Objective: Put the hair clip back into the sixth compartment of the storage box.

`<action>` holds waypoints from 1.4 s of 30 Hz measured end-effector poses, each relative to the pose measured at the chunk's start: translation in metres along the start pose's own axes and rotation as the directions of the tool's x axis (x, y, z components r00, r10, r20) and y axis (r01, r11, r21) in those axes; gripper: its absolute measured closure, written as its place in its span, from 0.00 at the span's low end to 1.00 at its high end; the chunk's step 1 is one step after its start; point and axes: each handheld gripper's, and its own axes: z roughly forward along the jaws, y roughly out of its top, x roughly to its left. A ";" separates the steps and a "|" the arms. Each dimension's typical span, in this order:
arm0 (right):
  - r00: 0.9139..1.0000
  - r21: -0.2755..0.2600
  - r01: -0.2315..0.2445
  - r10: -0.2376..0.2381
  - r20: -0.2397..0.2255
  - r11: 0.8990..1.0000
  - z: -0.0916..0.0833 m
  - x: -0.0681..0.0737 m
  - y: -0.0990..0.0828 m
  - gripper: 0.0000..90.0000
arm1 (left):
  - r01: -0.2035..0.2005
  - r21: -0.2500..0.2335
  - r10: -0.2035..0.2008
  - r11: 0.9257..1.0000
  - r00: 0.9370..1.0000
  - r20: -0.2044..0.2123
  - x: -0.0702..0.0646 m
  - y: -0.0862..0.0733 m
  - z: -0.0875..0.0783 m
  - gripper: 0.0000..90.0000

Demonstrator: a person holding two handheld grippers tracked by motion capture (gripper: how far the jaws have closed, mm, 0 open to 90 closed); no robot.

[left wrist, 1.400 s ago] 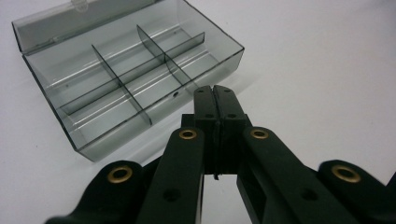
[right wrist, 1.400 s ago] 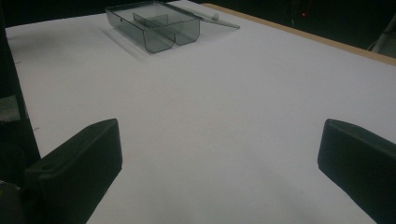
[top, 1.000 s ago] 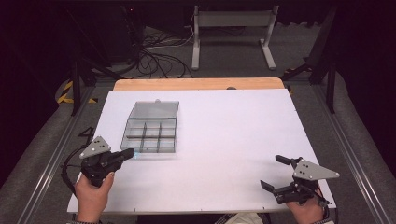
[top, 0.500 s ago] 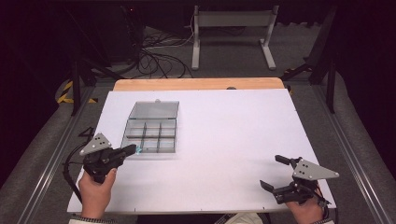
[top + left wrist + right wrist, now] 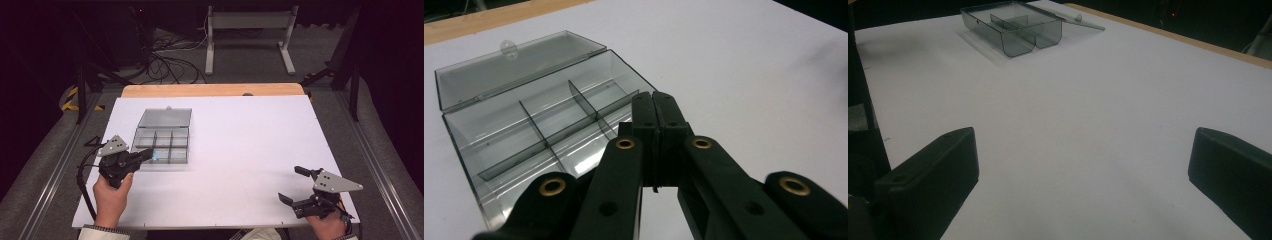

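The closed left claw [image 5: 148,154] is best eased low over the open box's [image 5: 165,131] near left compartment, clear of the dividers, while the right claw [image 5: 294,185] is held open.

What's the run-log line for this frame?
left gripper: shut, at open compartment box | right gripper: open, empty | lid: flat

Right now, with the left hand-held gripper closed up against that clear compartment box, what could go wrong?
1. The left hand-held gripper is shut with its tips at the near edge of the clear box; a push could slide the light box across the white table.
2. The open lid lies flat behind the box; pressing down on the near wall might tip it.
3. The right hand-held gripper is open and far off, so nothing steadies the box.
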 end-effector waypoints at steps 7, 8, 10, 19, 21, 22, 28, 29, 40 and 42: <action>1.000 0.000 0.002 -0.002 -0.001 1.000 0.000 0.000 0.000 0.00 | -0.021 0.012 0.020 1.000 1.000 0.006 -0.002 0.011 0.013 0.99; 1.000 -0.001 0.002 -0.002 -0.002 1.000 0.000 0.000 0.000 0.00 | -0.022 0.014 0.021 1.000 1.000 0.003 -0.002 0.012 0.015 0.99; 1.000 -0.001 0.002 -0.002 -0.001 1.000 0.000 0.000 0.000 0.00 | -0.019 0.014 0.019 1.000 1.000 0.009 -0.002 0.015 0.018 0.99; 1.000 -0.001 0.000 0.000 -0.002 1.000 0.000 0.000 0.000 0.00 | -0.050 0.037 0.050 0.998 0.999 -0.013 -0.003 0.026 0.033 0.99; 1.000 -0.001 0.000 0.000 -0.002 1.000 0.000 -0.001 0.000 0.00 | -0.053 0.039 0.054 0.998 0.998 -0.020 -0.003 0.028 0.036 0.99; 1.000 0.000 0.000 0.000 -0.002 1.000 0.000 -0.001 0.000 0.00 | -0.046 0.041 0.046 0.998 0.999 -0.014 -0.003 0.028 0.038 0.99; 1.000 -0.001 -0.002 0.002 -0.002 1.000 0.000 -0.001 -0.001 0.00 | -0.034 0.038 0.035 0.999 0.999 -0.010 -0.001 0.030 0.047 0.99; 1.000 -0.001 -0.001 0.001 -0.001 1.000 0.000 -0.001 -0.001 0.00 | -0.028 0.037 0.028 0.999 1.000 -0.010 0.000 0.030 0.049 0.99; 1.000 -0.001 0.003 -0.003 0.001 1.000 -0.001 -0.001 -0.001 0.00 | -0.022 0.045 0.022 0.999 1.000 -0.013 0.005 0.035 0.063 0.99; 1.000 -0.004 -0.001 0.001 0.000 1.000 -0.001 -0.001 -0.001 0.00 | -0.010 0.047 0.010 0.999 1.000 -0.006 0.006 0.035 0.066 0.99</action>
